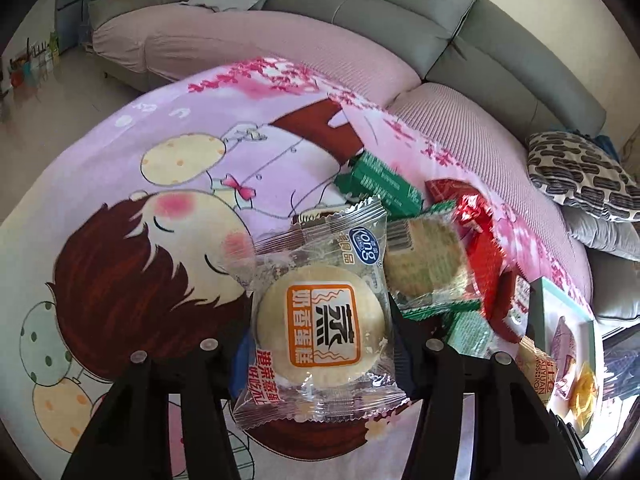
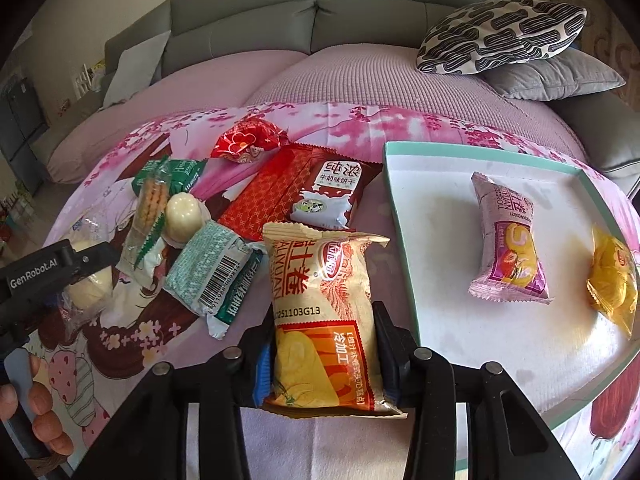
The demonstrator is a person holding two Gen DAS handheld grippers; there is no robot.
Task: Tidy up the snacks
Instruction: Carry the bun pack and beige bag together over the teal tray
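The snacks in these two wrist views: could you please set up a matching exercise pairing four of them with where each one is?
Things:
1. clear-wrapped round cake
2. beige egg-roll packet
3. purple packet
4. red foil candy

Places:
A. lying inside the white tray
B. between the fingers of the right gripper
C. on the pink cloth, at the far end of the pile
D. between the fingers of the left gripper

Pairs: 1-D, 2-B, 3-A, 4-C
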